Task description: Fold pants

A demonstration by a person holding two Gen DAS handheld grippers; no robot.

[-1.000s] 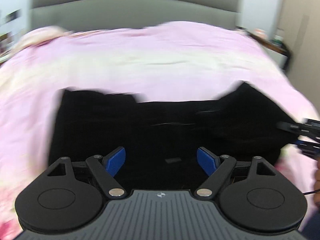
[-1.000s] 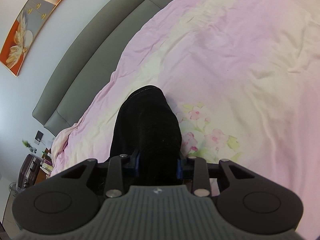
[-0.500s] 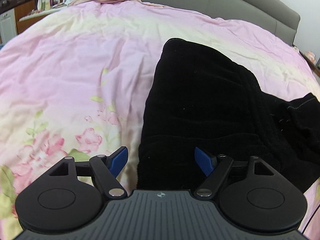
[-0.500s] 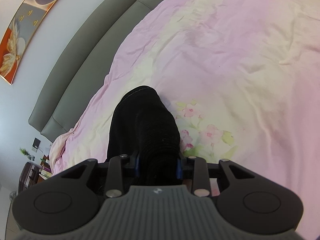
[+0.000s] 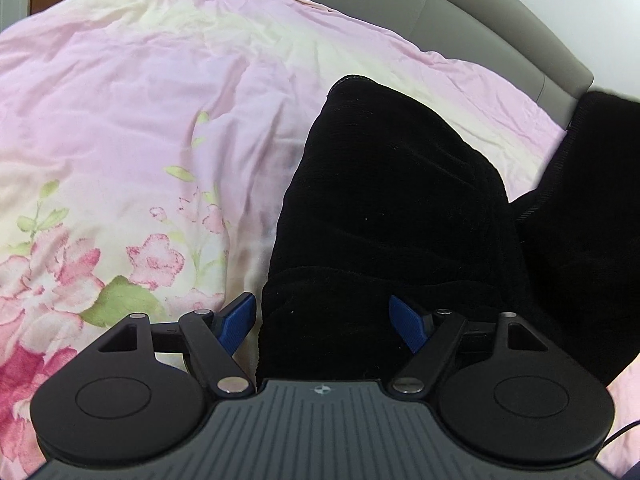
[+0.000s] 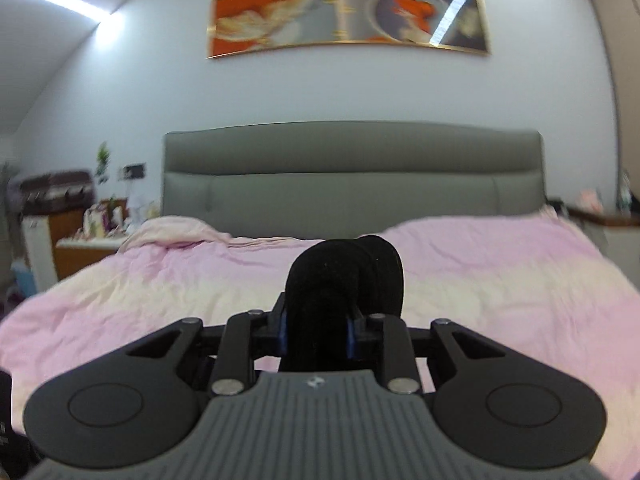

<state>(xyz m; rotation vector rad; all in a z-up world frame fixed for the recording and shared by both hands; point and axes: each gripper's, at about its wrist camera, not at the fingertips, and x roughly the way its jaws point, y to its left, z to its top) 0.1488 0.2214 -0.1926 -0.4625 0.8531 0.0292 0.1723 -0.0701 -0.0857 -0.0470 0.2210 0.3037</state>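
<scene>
Black pants (image 5: 384, 208) on the bed, on top of the pink flowered quilt (image 5: 120, 128). Long and narrow here, stretched from close to the left gripper (image 5: 322, 318) away toward the grey headboard (image 5: 500, 44), with the rounded far end pointing up the bed. Near end doubled over, with a fold edge running across it. Another dark part of the cloth rising up at the right edge of the left wrist view.

Left jaws wide and just now closing in a little, blue pads (image 5: 406, 326) on each side of the near end of the pants, cloth between them but not squeezed. One pad just beside the left edge of the cloth, over the quilt.

Right gripper (image 6: 317, 330) up above the bed and pointing almost level at the headboard. Jaws narrow, just now squeezing tighter, pinched on a thick bunch of the black pants that sticks up between them.

Past the bed, a long orange and grey painting (image 6: 348, 20) on the wall. A cluttered side table (image 6: 92, 236) at the left. No words to read anywhere; only a tiny mark on each gripper, too small to tell.
</scene>
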